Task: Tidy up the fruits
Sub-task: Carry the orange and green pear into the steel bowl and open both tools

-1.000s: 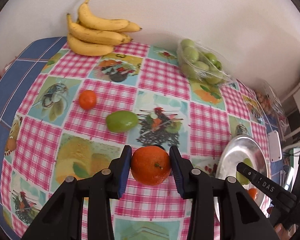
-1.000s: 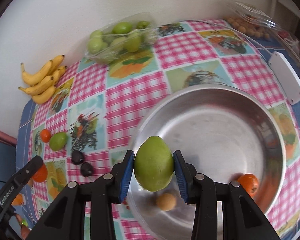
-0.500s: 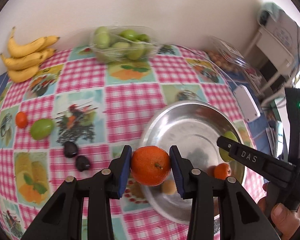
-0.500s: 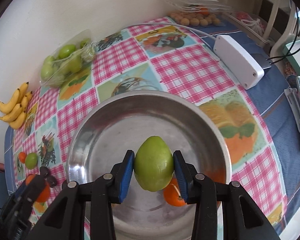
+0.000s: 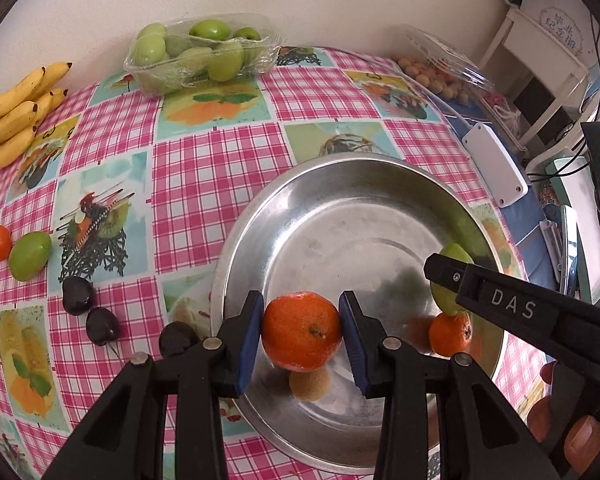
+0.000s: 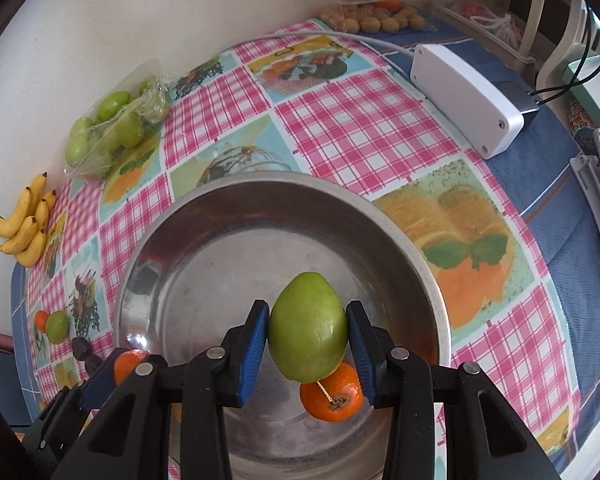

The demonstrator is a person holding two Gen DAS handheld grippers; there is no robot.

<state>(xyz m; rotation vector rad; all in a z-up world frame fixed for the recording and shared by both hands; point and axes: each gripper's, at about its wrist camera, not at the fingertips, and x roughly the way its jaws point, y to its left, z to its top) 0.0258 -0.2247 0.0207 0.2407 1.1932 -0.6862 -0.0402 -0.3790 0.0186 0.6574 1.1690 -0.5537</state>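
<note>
My left gripper [image 5: 301, 332] is shut on an orange mandarin [image 5: 302, 330], held above the near part of a round steel bowl [image 5: 260, 216]. My right gripper [image 6: 307, 340] is shut on a green fruit [image 6: 307, 326] above the same bowl [image 6: 236, 188]. The right gripper [image 5: 452, 280] also shows at the bowl's right side in the left wrist view. Inside the bowl lie a second mandarin [image 6: 332, 398] and a small tan round fruit [image 5: 309, 384]. Out on the cloth to the left rest a loose green fruit [image 5: 29, 255], a small mandarin [image 5: 0, 242] and dark plums [image 5: 78, 295].
Bananas [image 5: 14, 114] and a clear tray of green fruits [image 5: 202, 54] sit along the wall. A clear box of small tan fruits [image 6: 374, 20] and a white plastic box [image 6: 466, 98] lie at the far right. Fingers of a hand [image 5: 580, 442] show bottom right.
My left gripper has carried the mandarin rightward from the open cloth to above the bowl. My right gripper, with the green fruit, has shifted further over the bowl's inside.
</note>
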